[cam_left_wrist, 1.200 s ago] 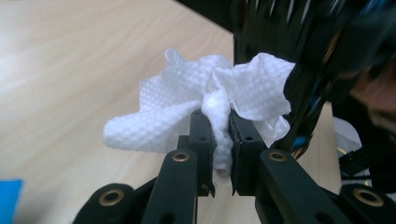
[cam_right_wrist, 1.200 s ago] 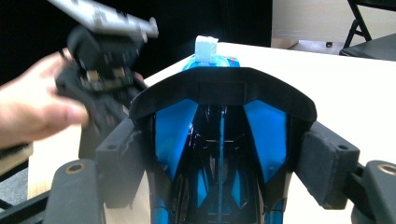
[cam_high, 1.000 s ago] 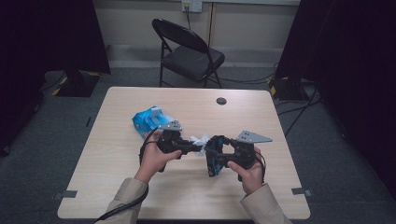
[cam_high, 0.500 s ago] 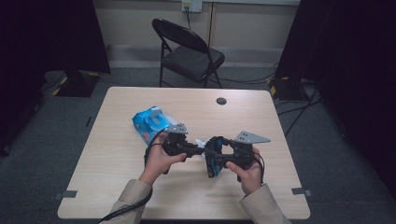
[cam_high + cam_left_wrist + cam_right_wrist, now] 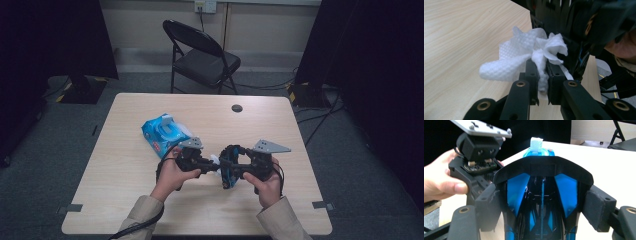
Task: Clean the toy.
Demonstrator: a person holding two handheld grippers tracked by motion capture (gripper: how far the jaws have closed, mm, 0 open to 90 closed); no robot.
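White wipe (image 5: pixel 529 53) pinched between left gripper (image 5: pixel 541 75) fingers (image 5: pixel 531 72).

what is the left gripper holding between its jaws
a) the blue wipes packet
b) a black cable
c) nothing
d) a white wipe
d, since the left gripper view shows the left gripper with its jaws shut on a crumpled white wipe, pressed up against the black and blue object that the right gripper holds, while the blue wipes packet lies apart on the table.
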